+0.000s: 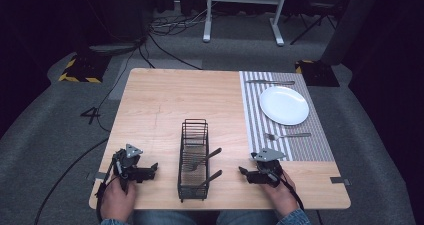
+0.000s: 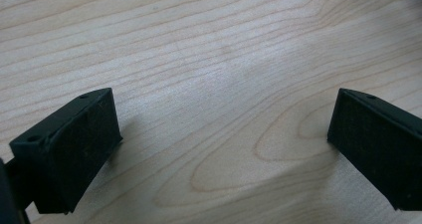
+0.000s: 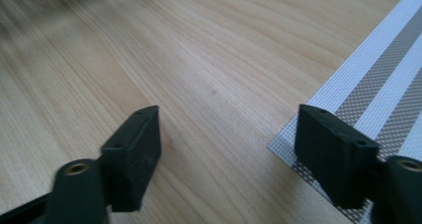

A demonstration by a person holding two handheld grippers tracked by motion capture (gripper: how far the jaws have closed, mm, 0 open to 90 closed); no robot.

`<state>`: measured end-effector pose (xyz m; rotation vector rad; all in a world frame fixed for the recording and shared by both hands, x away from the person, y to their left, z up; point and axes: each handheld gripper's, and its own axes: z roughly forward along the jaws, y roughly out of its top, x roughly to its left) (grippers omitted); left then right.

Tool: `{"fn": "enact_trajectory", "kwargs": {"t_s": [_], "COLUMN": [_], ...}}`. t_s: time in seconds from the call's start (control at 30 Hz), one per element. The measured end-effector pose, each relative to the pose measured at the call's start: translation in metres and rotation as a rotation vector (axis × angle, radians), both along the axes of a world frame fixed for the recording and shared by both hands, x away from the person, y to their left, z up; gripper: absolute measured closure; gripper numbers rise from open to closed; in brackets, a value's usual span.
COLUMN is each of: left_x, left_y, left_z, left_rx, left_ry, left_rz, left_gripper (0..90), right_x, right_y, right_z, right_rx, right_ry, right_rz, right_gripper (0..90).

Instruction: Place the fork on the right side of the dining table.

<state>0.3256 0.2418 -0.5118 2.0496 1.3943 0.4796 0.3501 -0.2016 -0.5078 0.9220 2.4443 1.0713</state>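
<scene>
At the near edge of the bench [image 1: 160,100], both grippers rest low with fingers released and nothing between them: the left gripper [image 1: 150,171] at 7 o'clock, the right gripper [image 1: 245,172] at 5 o'clock beside the near corner of the striped placemat [image 1: 300,147]. Between them, at 6 o'clock, stands the wire cutlery basket [image 1: 193,160], holding utensils whose handles [image 1: 212,154] lean toward the right gripper. Judged next step: approach one handle from its 3 o'clock side, align the fingers across it, close squarely, then lift clear of the wire. Farther off, at 1 o'clock, the mat carries a fork [image 1: 287,135], a white plate [image 1: 283,105] and a knife [image 1: 270,82].
</scene>
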Motion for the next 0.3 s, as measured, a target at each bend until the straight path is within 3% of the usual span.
{"fn": "enact_trajectory", "kwargs": {"t_s": [0.07,0.13,0.3], "left_x": [-0.0001,-0.0001,-0.0001], "left_y": [0.0,0.0,0.0], "left_z": [0.0,-0.0001,-0.0001], "left_rx": [0.0,0.0,0.0], "left_ry": [0.0,0.0,0.0], "left_rz": [0.0,0.001,0.0], "left_gripper": [0.1,0.1,0.1], "right_x": [0.0017,-0.0015,-0.0021], "right_y": [0.0008,0.0026,0.0029], "right_z": [-0.0005,-0.0008,-0.0008], "right_rx": [-0.004,-0.008,-0.012], "right_ry": [0.014,0.016,0.015], "right_rz": [0.025,-0.023,-0.028], "right_gripper": [14.6,12.8,12.7]}}
